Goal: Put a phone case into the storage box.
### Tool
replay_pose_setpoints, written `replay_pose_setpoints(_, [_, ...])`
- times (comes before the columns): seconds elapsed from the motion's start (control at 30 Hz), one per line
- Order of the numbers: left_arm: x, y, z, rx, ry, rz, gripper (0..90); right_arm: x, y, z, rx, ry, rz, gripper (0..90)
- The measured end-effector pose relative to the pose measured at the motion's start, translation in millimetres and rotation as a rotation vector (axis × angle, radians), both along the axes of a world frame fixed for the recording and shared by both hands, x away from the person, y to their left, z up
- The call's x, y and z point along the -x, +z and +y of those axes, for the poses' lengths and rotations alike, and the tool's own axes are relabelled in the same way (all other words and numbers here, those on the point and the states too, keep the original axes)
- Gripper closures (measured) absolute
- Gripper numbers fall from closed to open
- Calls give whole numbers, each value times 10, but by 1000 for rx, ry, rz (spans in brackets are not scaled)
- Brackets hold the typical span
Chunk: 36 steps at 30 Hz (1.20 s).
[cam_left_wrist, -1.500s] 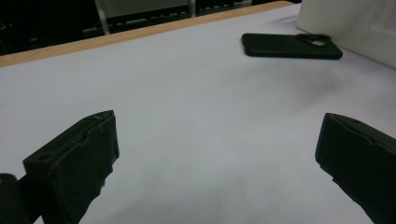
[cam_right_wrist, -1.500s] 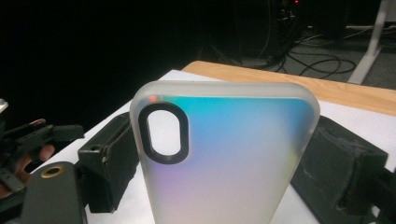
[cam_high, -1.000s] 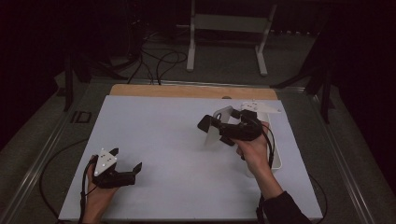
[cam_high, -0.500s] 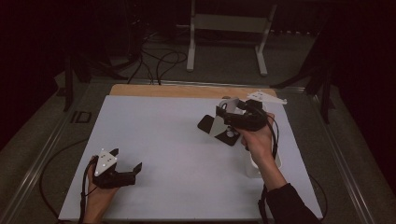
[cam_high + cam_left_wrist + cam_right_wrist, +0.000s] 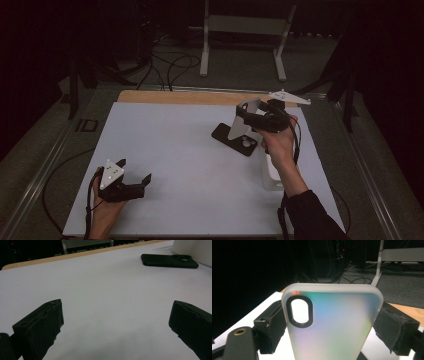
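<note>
Frosted iridescent phone case (image 5: 332, 322) with oval cutout, clamped in right claw (image 5: 255, 116), left claw (image 5: 131, 181) wide.

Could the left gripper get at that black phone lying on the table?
Probably yes. The left gripper is open and holds nothing, and bare white table lies between it and the black phone. The person would have to reach well across, though.

Frosted, iridescent plastic phone case (image 5: 332, 322); matt black phone (image 5: 169, 260); smooth white table (image 5: 170, 145)
</note>
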<state>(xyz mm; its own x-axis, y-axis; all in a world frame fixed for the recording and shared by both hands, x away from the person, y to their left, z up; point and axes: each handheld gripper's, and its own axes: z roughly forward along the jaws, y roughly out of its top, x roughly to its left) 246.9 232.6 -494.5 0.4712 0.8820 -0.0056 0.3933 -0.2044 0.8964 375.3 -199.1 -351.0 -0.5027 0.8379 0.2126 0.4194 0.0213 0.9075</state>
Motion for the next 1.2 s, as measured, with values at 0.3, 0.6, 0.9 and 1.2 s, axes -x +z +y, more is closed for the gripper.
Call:
replay_pose_setpoints(0.3, [-1, -2, -6, 1, -1, 1, 1, -120, 51, -57, 17, -38, -5, 169])
replay_pose_setpoints(0.6, [1, 2, -10, 10, -6, 1, 1, -207, 57, -119, 31, -65, 0, 169])
replay_pose_setpoints(0.9, [6, 11, -9, 15, -6, -3, 2, -289, 31, -185, 40, -98, 14, 169])
replay_pose_setpoints(1.2, [12, 20, -10, 24, -6, -7, 2, -364, 28, -270, 54, -133, 13, 169])
